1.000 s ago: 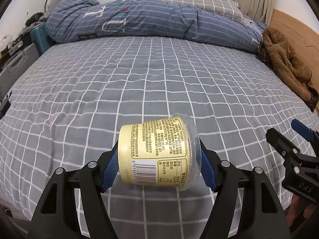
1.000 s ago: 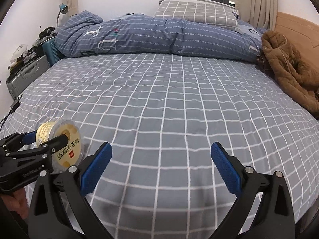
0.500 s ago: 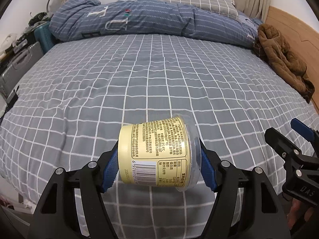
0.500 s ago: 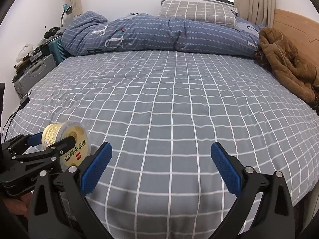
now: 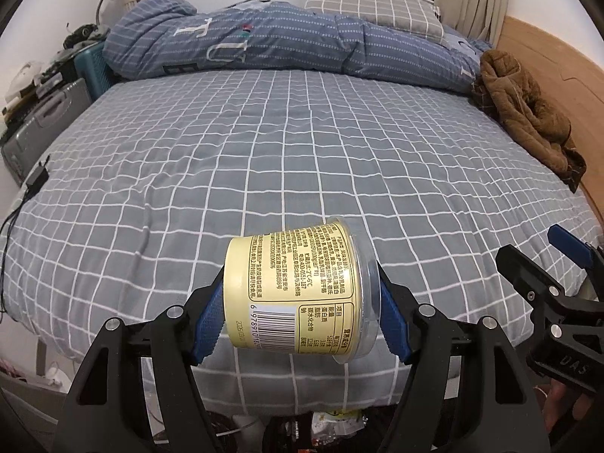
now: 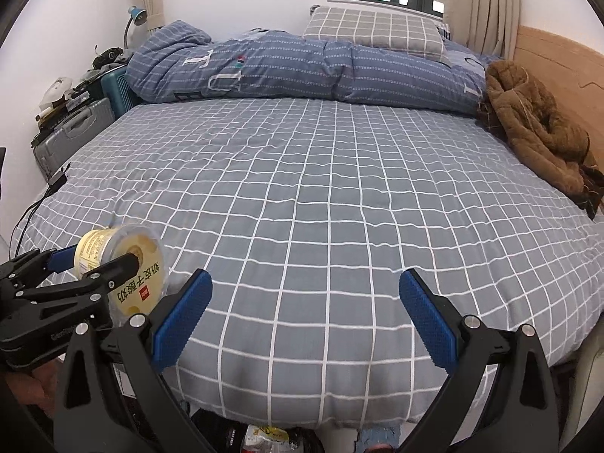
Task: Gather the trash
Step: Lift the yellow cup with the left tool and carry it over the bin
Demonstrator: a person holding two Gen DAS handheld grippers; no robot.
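A pale yellow yogurt cup (image 5: pixel 298 294) with a barcode and a clear lid lies on its side between the blue pads of my left gripper (image 5: pixel 300 317), which is shut on it, above the near edge of the grey checked bed (image 5: pixel 287 151). From the right wrist view the same cup (image 6: pixel 124 271) and the left gripper (image 6: pixel 94 264) show at lower left. My right gripper (image 6: pixel 302 313) stands open with nothing between its blue pads; it also appears at the right edge of the left wrist view (image 5: pixel 543 260).
A rolled blue duvet (image 6: pixel 302 68) and a checked pillow (image 6: pixel 373 30) lie at the far side. A brown jacket (image 6: pixel 536 128) sits by the wooden headboard. Suitcases (image 6: pixel 71 132) stand at left. Wrappers and clutter (image 5: pixel 332 426) lie on the floor below the bed's edge.
Both grippers have drawn back from the bed and risen a little; the bed's near edge and the floor clutter below it have come into view. The cup stays gripped.
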